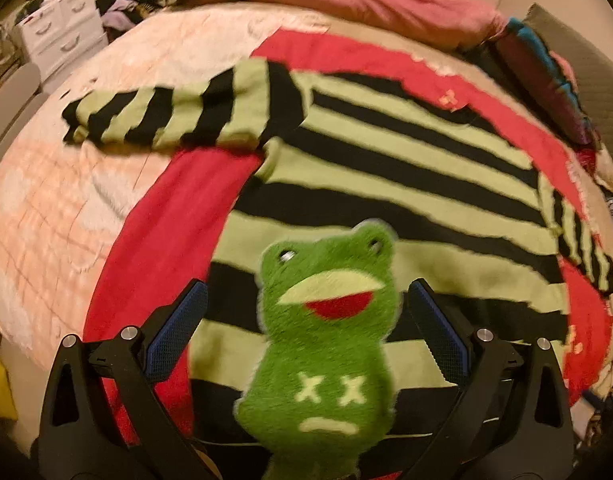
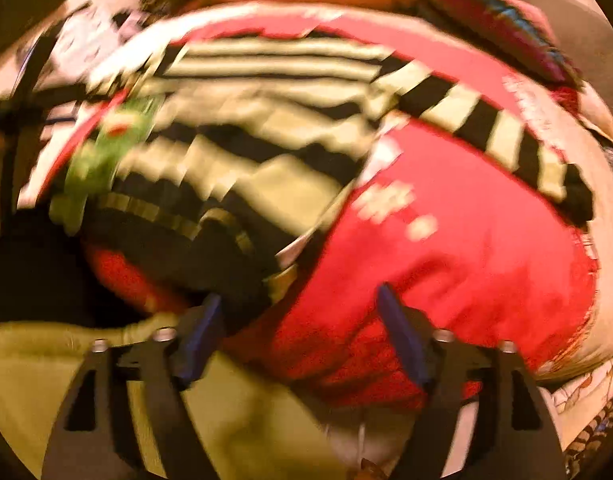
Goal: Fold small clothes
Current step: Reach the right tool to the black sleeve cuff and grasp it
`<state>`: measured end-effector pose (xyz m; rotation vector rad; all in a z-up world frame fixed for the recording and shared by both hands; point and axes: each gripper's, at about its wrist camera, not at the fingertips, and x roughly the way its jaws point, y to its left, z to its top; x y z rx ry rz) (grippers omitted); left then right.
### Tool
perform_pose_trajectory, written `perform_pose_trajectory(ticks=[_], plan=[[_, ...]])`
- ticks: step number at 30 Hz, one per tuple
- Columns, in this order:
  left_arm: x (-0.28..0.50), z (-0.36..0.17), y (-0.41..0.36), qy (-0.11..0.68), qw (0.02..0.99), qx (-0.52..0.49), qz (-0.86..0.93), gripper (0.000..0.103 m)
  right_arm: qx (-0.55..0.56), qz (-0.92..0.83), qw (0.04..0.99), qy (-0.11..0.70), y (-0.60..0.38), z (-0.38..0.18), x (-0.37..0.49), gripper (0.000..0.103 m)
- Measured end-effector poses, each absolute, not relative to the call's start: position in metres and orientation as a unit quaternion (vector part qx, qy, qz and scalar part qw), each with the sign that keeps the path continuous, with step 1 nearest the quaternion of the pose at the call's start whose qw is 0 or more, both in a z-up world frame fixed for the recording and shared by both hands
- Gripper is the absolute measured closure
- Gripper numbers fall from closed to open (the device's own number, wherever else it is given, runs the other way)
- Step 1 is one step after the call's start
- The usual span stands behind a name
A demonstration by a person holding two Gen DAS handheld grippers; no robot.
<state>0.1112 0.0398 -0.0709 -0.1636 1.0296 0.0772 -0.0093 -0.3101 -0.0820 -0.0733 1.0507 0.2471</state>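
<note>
Nearest in the left wrist view, the left gripper (image 1: 306, 332) has its blue-padded jaws standing wide apart either side of a green plush frog (image 1: 326, 344) that rises between them without the pads pressing it. The right gripper (image 2: 302, 332), seen through heavy blur, also has its jaws apart with nothing between them, over a red blanket (image 2: 466, 240). Beyond both, the green-and-black striped sweater (image 1: 386, 168) lies spread flat on the red blanket on the bed (image 1: 66, 200), one sleeve (image 1: 166, 114) stretched out sideways, with a pink pillow (image 1: 366, 0) farthest back.
</note>
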Motion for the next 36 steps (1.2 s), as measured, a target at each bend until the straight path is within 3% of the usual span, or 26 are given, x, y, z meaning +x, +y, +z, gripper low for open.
perform_pose_trajectory(ticks=[4,10,19,27,29,36], plan=[[0.123,-0.058,0.016,0.484,0.873,-0.063,0.011,0.009,0.027,0.101,0.871,0.480,-0.331,-0.071,0.018,0.016],[0.139,-0.061,-0.010,0.489,0.870,-0.052,-0.009,0.009,0.050,0.103,0.877,0.468,-0.346,-0.062,0.039,0.016],[0.145,-0.112,-0.044,0.541,0.841,0.010,-0.025,0.009,0.058,0.072,0.846,0.525,-0.372,-0.075,-0.003,0.016],[0.133,-0.107,-0.049,0.520,0.853,0.020,-0.040,0.009,0.067,0.067,0.874,0.477,-0.365,-0.065,0.030,0.016],[0.135,-0.098,-0.054,0.506,0.861,0.017,-0.051,0.009,0.078,0.026,0.886,0.456,-0.384,-0.061,0.047,0.008],[0.155,-0.082,-0.081,0.485,0.871,0.006,-0.074,0.009,0.194,-0.159,0.873,0.418,-0.518,-0.070,0.090,0.008]])
